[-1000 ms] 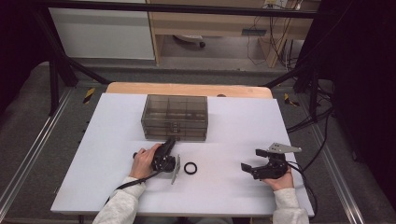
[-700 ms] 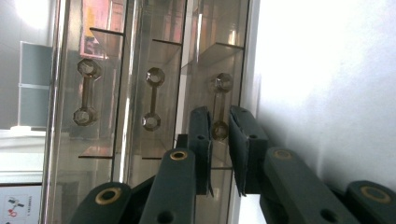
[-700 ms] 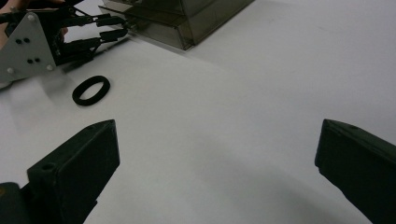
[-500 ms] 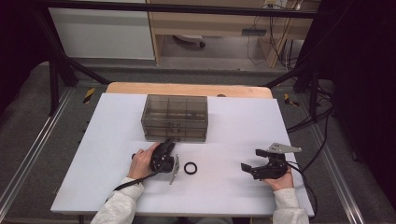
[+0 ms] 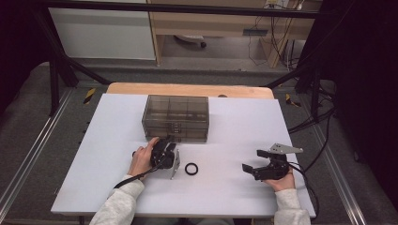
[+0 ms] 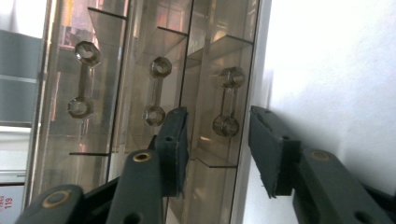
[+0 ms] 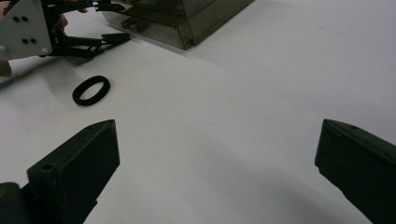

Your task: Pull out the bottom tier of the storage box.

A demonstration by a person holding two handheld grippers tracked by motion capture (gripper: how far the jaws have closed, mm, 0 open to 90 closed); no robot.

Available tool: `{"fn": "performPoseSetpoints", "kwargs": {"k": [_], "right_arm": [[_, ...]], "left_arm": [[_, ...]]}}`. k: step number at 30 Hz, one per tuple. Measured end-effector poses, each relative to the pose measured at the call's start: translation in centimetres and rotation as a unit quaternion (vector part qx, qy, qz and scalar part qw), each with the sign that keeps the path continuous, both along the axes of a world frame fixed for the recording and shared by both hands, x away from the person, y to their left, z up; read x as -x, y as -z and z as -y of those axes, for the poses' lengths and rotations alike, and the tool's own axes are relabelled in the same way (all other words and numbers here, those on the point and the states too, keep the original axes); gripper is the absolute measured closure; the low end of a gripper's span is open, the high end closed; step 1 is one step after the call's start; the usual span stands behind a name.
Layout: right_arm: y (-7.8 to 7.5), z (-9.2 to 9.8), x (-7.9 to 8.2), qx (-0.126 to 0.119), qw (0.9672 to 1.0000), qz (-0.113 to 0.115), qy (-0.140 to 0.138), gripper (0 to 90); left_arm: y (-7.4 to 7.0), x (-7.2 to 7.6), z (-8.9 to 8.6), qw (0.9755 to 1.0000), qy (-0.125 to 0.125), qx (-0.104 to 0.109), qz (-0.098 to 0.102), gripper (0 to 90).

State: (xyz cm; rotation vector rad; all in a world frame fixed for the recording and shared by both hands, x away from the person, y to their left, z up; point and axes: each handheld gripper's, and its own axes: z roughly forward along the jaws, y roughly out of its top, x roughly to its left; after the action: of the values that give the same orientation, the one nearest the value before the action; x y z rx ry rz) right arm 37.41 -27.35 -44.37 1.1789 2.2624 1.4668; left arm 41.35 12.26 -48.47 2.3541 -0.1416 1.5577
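A: Any lettering legible; labels, brands, signs?

B: Almost none; in the left gripper view, at the bottom left corner, a white label (image 6: pixel 10 204) carries small red digits; the lower row reads "119", the row above is cut off and too blurred to make out.

A: And the drawer box, the table, the grippers?

B: No print readable on them in any view; the yellow-and-black striped markers (image 5: pixel 89 95) on the floor carry stripes, no words.
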Motion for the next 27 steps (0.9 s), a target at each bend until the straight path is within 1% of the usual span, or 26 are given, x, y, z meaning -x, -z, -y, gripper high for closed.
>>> {"fn": "performPoseSetpoints", "kwargs": {"k": [2,5,13,15,27], "right_arm": [[0.0,0.01,0.0,0.0,1.0,0.001,0.0,0.4],[-0.02,0.01,0.01,-0.001,1.0,0.0,0.001,0.4],[-0.01,0.01,0.0,-0.001,1.0,0.001,0.0,0.4],[0.0,0.0,0.0,0.0,1.0,0.0,-0.001,0.4],[0.0,0.0,-0.01,-0.001,1.0,0.0,0.0,0.4]], "left_arm": [[0.07,-0.06,0.04,1.0,-0.001,-0.004,0.001,60.0],[0.12,-0.14,0.06,1.0,-0.004,-0.007,0.005,60.9],[0.02,-0.08,0.07,0.9999,-0.004,-0.01,0.01,65.9],[0.07,-0.06,0.11,0.9998,-0.001,-0.013,0.015,66.3],[0.16,0.0,0.13,0.9996,0.003,-0.02,0.021,67.4]]}}
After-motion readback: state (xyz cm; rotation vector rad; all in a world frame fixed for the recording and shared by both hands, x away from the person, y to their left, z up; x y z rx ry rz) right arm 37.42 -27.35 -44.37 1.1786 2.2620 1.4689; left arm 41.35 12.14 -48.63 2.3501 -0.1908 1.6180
